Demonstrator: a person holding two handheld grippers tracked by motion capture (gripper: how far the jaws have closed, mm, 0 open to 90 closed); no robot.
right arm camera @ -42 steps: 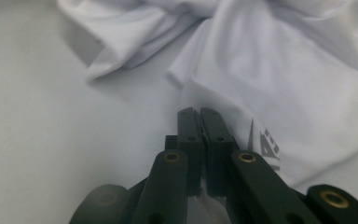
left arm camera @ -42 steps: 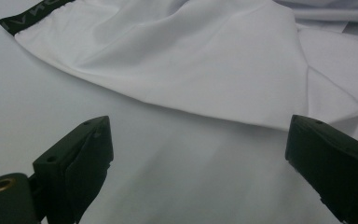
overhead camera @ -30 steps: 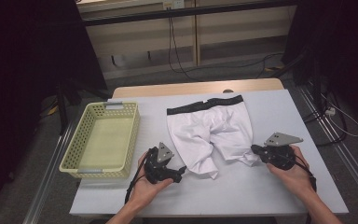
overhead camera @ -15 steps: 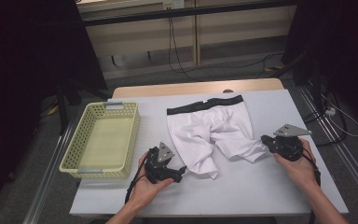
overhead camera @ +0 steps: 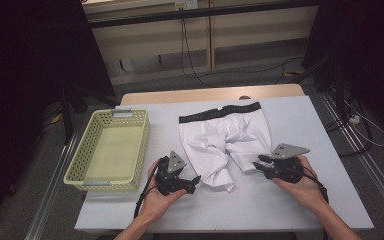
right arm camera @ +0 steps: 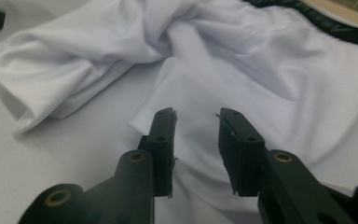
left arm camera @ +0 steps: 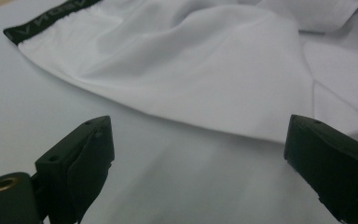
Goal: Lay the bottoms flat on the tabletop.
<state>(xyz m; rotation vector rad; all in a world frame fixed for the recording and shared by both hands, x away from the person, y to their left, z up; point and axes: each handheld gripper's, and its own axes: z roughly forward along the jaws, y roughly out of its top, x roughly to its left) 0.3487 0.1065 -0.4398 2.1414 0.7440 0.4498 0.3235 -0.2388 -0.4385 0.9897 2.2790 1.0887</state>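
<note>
White shorts (overhead camera: 223,141) lie mid-table, waistband toward the far edge. Soft, light cloth, likely to bunch; best pinched at a leg hem. Left gripper (overhead camera: 196,178) gapes wide, empty; right gripper (right arm camera: 196,122) stands narrowly parted over a hem.
</note>
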